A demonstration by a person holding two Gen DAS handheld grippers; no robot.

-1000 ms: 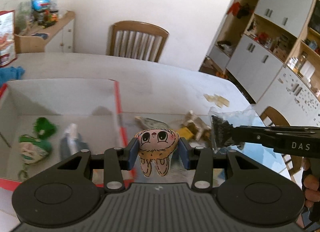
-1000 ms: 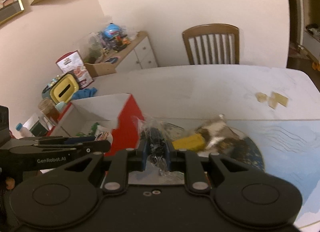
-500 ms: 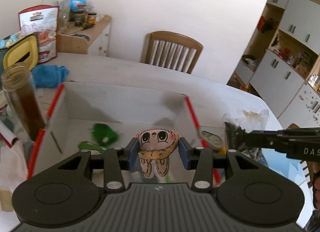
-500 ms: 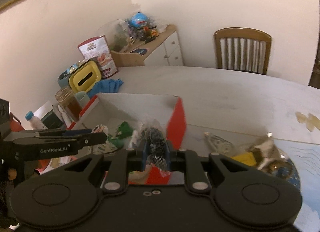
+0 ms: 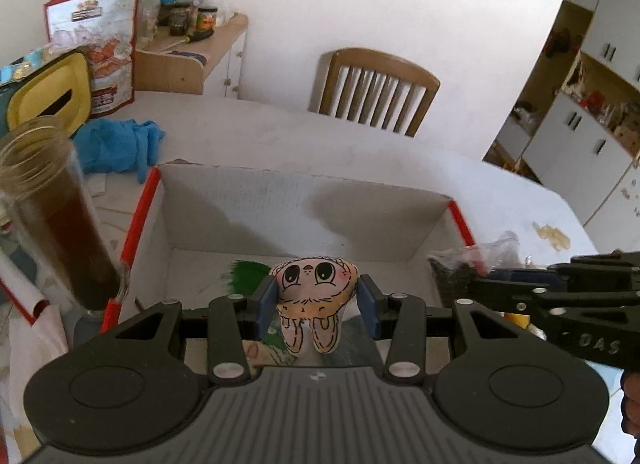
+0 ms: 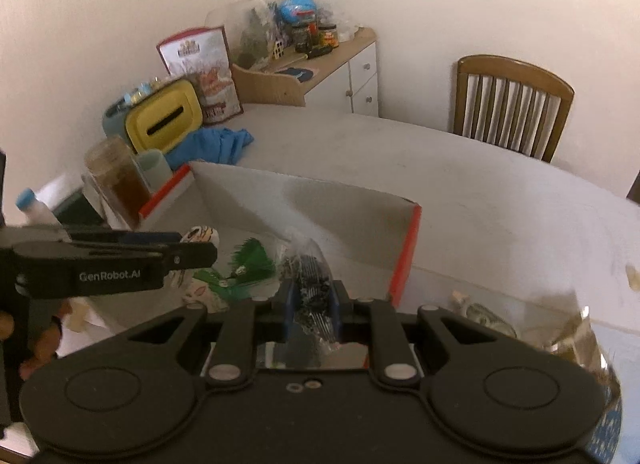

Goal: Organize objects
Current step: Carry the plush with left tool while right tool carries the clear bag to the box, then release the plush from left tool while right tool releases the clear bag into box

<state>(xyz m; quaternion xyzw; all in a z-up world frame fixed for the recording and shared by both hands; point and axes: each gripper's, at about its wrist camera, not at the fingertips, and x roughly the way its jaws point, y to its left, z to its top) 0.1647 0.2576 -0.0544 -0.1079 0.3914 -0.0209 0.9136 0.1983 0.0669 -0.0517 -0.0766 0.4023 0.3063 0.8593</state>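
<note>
My left gripper is shut on a small cream plush toy with a drawn face, held above the open white box with red edges. My right gripper is shut on a clear plastic bag of dark pieces, held over the box's right part. The bag also shows at the right in the left wrist view. A green fluffy item lies inside the box. The left gripper shows in the right wrist view over the box's left side.
A tall jar of brown liquid stands just left of the box. A blue cloth, a yellow container and a snack bag are behind. A wooden chair stands at the far table edge. Loose items lie right of the box.
Both grippers have moved left, from over the pile of loose items to over the box, each still holding its object.
</note>
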